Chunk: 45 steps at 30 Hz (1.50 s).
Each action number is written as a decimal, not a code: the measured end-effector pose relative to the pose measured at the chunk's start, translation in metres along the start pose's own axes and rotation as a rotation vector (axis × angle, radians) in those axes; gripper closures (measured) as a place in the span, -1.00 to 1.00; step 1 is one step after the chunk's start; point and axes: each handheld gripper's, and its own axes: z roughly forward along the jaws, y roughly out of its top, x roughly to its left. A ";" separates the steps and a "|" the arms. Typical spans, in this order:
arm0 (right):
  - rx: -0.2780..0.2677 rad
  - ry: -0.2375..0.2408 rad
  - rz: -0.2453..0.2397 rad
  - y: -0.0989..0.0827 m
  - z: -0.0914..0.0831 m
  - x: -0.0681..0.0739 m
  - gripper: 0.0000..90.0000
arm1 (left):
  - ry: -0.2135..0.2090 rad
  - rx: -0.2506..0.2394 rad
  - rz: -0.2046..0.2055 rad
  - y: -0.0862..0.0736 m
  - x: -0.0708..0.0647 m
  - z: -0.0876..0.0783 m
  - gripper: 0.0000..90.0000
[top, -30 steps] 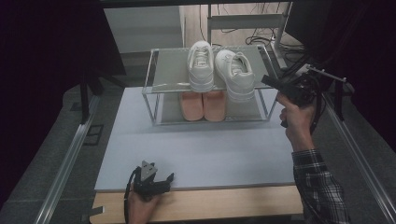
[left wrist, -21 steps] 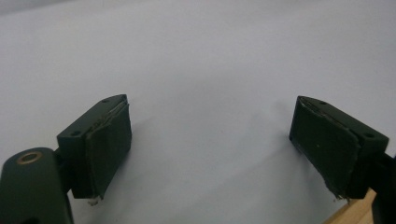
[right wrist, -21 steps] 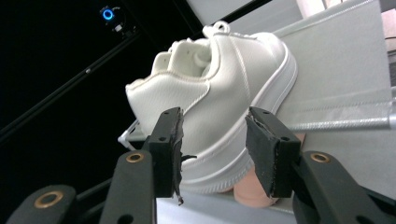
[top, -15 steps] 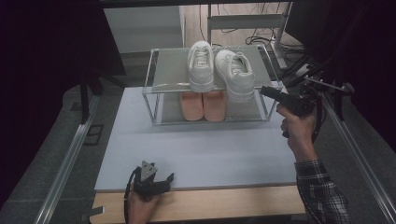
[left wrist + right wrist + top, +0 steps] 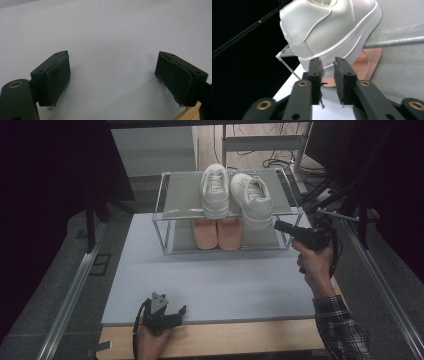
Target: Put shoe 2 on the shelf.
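Two white sneakers point(image 5: 215, 190) point(image 5: 252, 200) stand heel-forward on the top shelf of a clear rack point(image 5: 180, 185). A pink pair point(image 5: 217, 232) sits on the shelf below. My right gripper point(image 5: 276, 224) is held level at the rack's right front corner, just below and short of the right white sneaker's heel point(image 5: 329, 27). In the right gripper view, my right gripper point(image 5: 327, 61) has just been closing. Only a narrow gap is left between its pads, with nothing in it. My left gripper point(image 5: 170, 312) rests on the pale mat's front edge. Its own view shows that gripper point(image 5: 112, 72) wide open and holding nothing.
The rack stands at the back of a pale blue mat point(image 5: 210, 280) on a wooden table point(image 5: 225, 340). A pink sole point(image 5: 367, 62) shows under the shelf edge. Metal rails run along both table sides, and cables and stands crowd the back right.
My right hand has sunk a little and come toward the near side, bringing its gripper from shelf height down to the rack's right front corner. The left hand has stayed put.
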 end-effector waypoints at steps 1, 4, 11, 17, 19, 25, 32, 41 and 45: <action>0.004 0.000 0.006 -0.001 0.001 0.000 0.78 | 0.000 0.000 0.000 0.000 0.000 0.000 -0.71; 0.013 -0.003 0.006 -0.003 0.004 -0.002 0.88 | 0.000 0.000 0.000 0.000 0.000 0.000 -0.71; 0.040 -0.016 0.000 -0.008 0.011 -0.004 0.99 | 0.000 0.000 0.000 0.000 0.000 0.000 -0.71; 0.053 -0.025 0.001 -0.010 0.017 -0.006 0.99 | 0.000 0.000 0.000 0.000 0.000 0.000 -0.71; 0.055 -0.029 0.003 -0.011 0.019 -0.007 0.99 | 0.000 0.000 0.000 0.000 0.000 0.000 -0.71; 0.056 -0.036 -0.003 -0.011 0.022 -0.006 1.00 | 0.000 0.000 0.000 0.000 0.000 0.000 -0.71; 0.063 -0.036 -0.012 -0.011 0.031 -0.002 0.99 | -0.001 0.000 0.000 0.000 0.000 0.000 -0.71; 0.056 -0.040 -0.018 -0.011 0.040 0.000 0.99 | 0.000 0.001 0.000 0.000 0.000 0.000 -0.71; 0.056 -0.039 -0.017 -0.011 0.043 0.000 0.99 | 0.000 0.002 0.000 0.000 0.000 0.000 -0.71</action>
